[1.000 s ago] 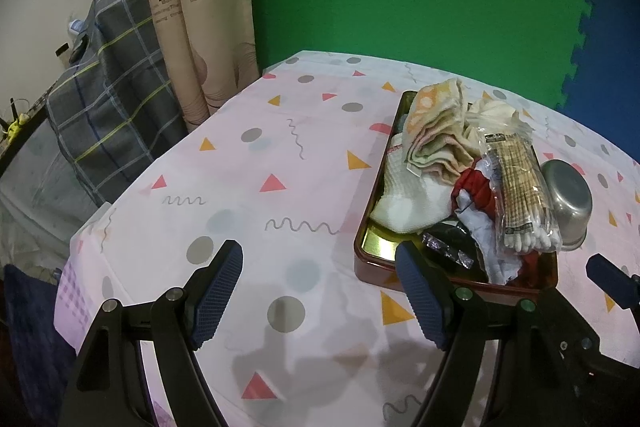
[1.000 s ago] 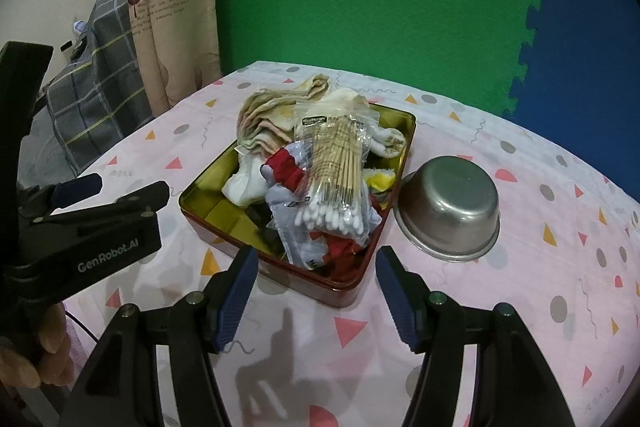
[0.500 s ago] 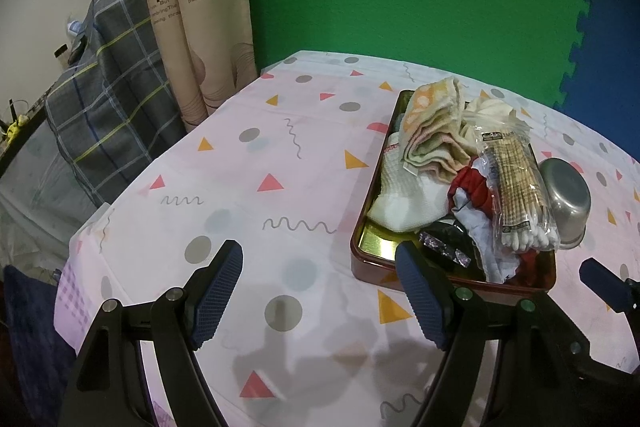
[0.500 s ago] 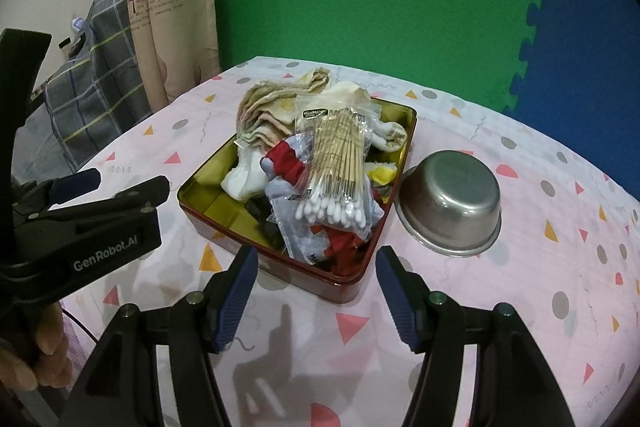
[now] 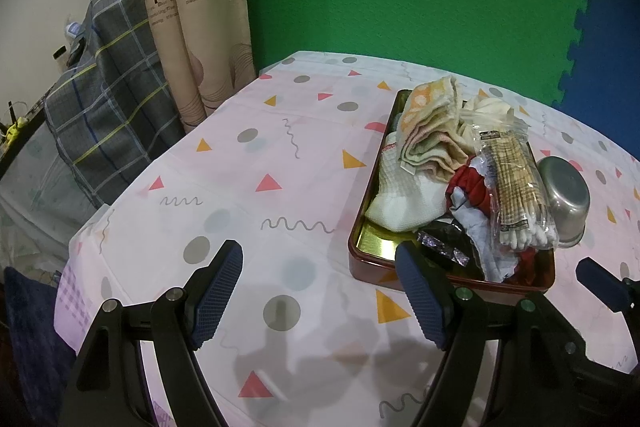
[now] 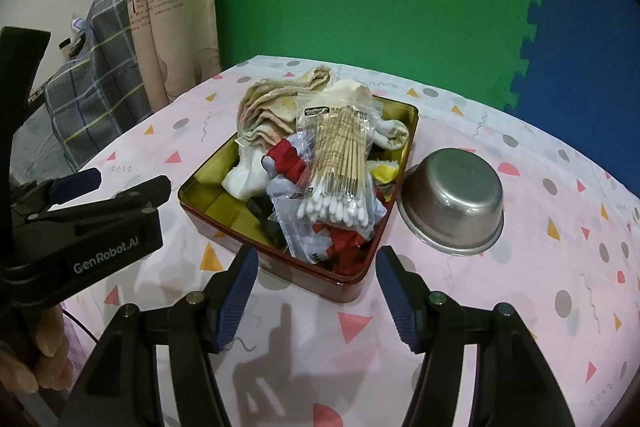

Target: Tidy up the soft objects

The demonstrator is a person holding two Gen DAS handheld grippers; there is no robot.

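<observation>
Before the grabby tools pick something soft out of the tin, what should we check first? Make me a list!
1. Left tool open with nothing in it: ok.
2. Right tool open with nothing in it: ok.
3. Tin resting flat on the tablecloth: ok.
4. Bag of cotton swabs lies on top of the pile, covering soft things below: not ok for reaching those.
5. Folded towel at the far end is uncovered on top: ok.
6. Steel bowl stands beside the tin, upside down, so nothing can drop in: not ok if it is the target.
</observation>
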